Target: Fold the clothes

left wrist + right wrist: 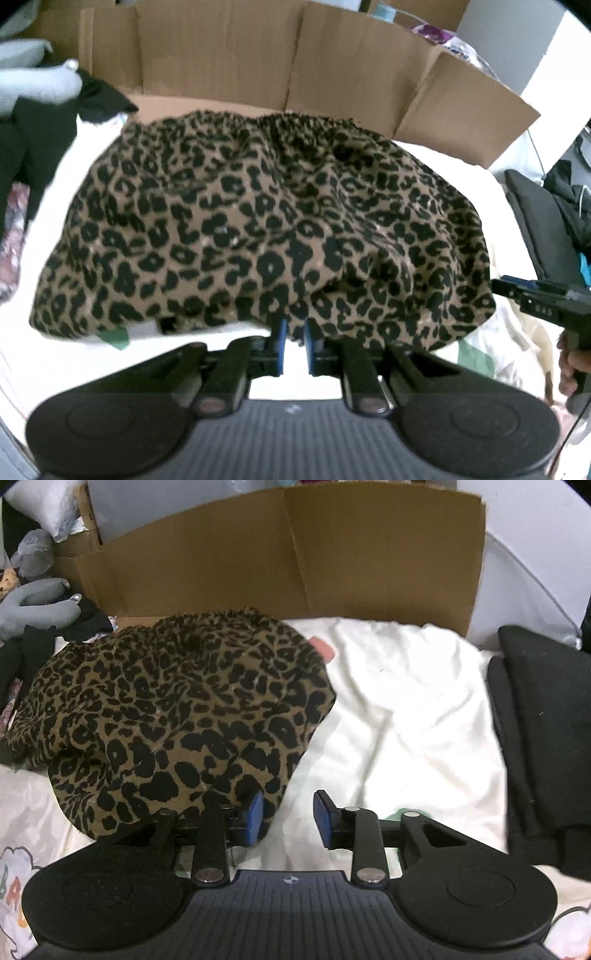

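The leopard-print garment (258, 229) lies bunched on white bedding (399, 709), straight ahead of both tongs. The left gripper (295, 332) is clamped on its near hem, the 2 pads almost together. The right gripper (288, 812) stands apart, fabric draped over its left pad only. A cardboard box (221, 55) stands beyond.

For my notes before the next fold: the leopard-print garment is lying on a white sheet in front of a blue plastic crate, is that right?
Not quite. The leopard-print garment does lie on the white sheet, but what stands behind it is a brown cardboard box with its flaps open, not a blue plastic crate. Both wrist views show it; the left wrist view shows it most fully.
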The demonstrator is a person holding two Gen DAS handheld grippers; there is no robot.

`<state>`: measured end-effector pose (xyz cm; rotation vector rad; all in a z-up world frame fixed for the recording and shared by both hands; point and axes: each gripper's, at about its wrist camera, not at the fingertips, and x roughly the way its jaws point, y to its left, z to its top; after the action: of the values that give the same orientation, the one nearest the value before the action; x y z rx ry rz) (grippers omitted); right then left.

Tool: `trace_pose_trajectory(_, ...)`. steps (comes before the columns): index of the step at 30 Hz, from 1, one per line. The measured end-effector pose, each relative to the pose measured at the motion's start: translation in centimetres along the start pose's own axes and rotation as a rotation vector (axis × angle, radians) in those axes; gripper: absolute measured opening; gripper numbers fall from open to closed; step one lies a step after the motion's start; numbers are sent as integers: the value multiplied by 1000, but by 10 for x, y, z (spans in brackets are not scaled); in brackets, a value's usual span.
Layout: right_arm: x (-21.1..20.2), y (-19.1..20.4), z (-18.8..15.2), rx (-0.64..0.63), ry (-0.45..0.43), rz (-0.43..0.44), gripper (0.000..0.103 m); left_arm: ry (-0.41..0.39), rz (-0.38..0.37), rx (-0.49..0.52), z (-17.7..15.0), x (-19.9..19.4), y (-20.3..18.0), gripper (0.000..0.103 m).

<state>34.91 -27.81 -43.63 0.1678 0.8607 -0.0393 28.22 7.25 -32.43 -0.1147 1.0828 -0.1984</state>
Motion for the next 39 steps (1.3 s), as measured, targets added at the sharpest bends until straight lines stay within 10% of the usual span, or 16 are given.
trace_pose_trajectory(17, 40, -2, 1, 68, 33, 81, 52, 26, -8, -45, -14, 29, 3, 28)
trace_pose_trajectory(21, 37, -1, 3, 87, 41, 113, 7, 30, -9, -53, -16, 30, 4, 28)
trace_pose_trajectory(39, -39, -36, 11, 103, -8, -15, 1, 7, -24, -49, -21, 34, 0, 28)
